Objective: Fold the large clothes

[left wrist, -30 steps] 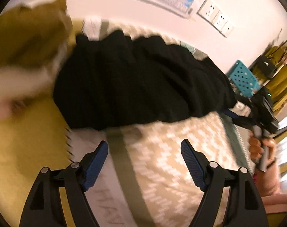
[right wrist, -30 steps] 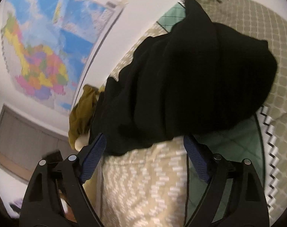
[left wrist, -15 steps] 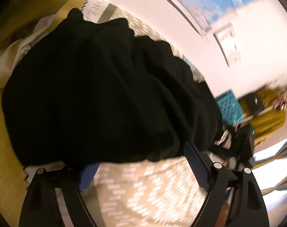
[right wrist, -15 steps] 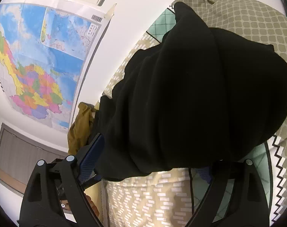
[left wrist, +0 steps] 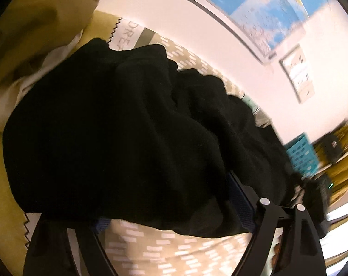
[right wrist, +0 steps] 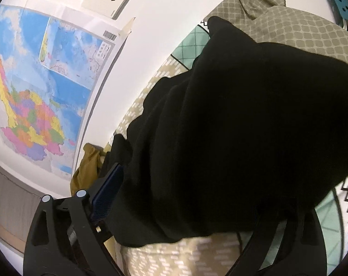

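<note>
Landmark: the black garment (left wrist: pixel 118 138), a bunched heap on the patterned bedspread (left wrist: pixel 174 255) of the bed.
Long axis: it runs along the bed, parallel to the wall with the map (right wrist: pixel 36 96).
Left claw (left wrist: pixel 171 209): at one end of the heap, jaws wide apart, near hem draped between them; the pads are not pressing on the cloth.
Right claw (right wrist: pixel 196 207): at the opposite end, jaws have just been opening and stand wide, cloth lying between them, unpinched.
Nearer hand: neither; each sits at its own end.
Coming move, judged: closing each claw on its hem.
</note>
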Demonstrator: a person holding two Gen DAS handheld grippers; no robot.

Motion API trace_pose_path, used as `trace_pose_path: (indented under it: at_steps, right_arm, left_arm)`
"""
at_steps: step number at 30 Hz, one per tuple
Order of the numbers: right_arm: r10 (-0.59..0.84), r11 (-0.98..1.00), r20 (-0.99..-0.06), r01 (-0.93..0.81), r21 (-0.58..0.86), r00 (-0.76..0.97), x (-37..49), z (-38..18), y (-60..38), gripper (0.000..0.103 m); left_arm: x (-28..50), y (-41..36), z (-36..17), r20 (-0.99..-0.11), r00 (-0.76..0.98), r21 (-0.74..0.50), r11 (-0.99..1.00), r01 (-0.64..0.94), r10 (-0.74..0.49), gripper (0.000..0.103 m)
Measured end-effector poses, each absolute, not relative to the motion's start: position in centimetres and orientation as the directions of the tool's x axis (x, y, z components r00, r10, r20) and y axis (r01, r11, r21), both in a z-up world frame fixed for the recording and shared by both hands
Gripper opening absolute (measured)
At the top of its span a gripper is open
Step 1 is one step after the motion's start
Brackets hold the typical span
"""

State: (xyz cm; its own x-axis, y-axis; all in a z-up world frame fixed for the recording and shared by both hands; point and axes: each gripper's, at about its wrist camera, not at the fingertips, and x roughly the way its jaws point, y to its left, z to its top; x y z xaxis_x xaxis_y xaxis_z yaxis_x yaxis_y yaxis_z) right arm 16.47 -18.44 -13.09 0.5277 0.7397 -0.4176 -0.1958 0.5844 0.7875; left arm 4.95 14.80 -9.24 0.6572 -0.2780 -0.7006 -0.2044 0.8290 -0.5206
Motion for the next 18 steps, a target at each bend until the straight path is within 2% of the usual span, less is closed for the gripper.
trace_pose_path:
  at_steps: [3, 6, 8, 10, 12, 14, 15, 16, 18]
  right_arm:
    - [0.734, 0.602, -0.431, -0.209, 0.771, 0.524, 16.9, -12.9, -17.5, 0.093]
    - [0.728, 0.612, -0.441, -0.208, 0.763, 0.525, 17.4, -12.8, -16.8, 0.094]
    - [0.73, 0.612, -0.442, -0.21, 0.762, 0.521, 17.7, -12.7, -16.6, 0.094]
    - [0.732, 0.609, -0.438, -0.213, 0.764, 0.522, 17.9, -12.9, -16.6, 0.08]
    - [0.754, 0.596, -0.441, -0.223, 0.772, 0.487, 18.4, -13.7, -16.5, 0.048]
    - [0.765, 0.586, -0.436, -0.231, 0.777, 0.474, 18.4, -14.3, -16.8, 0.035]
    - [0.775, 0.573, -0.428, -0.233, 0.785, 0.465, 18.3, -14.5, -17.0, 0.031]
    - [0.781, 0.566, -0.423, -0.234, 0.791, 0.459, 18.2, -14.5, -17.1, 0.029]
    - [0.799, 0.543, -0.395, -0.259, 0.799, 0.454, 17.9, -14.0, -17.5, 0.024]
  left_arm:
    - [5.3, 15.3, -9.4, -0.691, 0.655, -0.552, 0.809, -0.203, -0.307, 0.086]
    - [5.9, 15.9, -9.5, -0.681, 0.641, -0.598, 0.774, -0.209, -0.353, 0.097]
    - [6.8, 16.0, -9.4, -0.69, 0.635, -0.591, 0.777, -0.218, -0.346, 0.096]
    - [7.4, 16.0, -9.5, -0.687, 0.638, -0.6, 0.766, -0.23, -0.347, 0.096]
    - [7.6, 16.4, -9.5, -0.684, 0.639, -0.612, 0.753, -0.242, -0.351, 0.096]
    - [7.8, 16.3, -9.4, -0.704, 0.635, -0.581, 0.771, -0.261, -0.316, 0.082]
    - [7.8, 16.3, -9.3, -0.718, 0.63, -0.559, 0.784, -0.27, -0.296, 0.071]
    - [7.8, 16.4, -9.3, -0.722, 0.624, -0.559, 0.783, -0.272, -0.299, 0.057]
    - [7.3, 16.7, -9.0, -0.712, 0.626, -0.578, 0.772, -0.265, -0.319, 0.043]
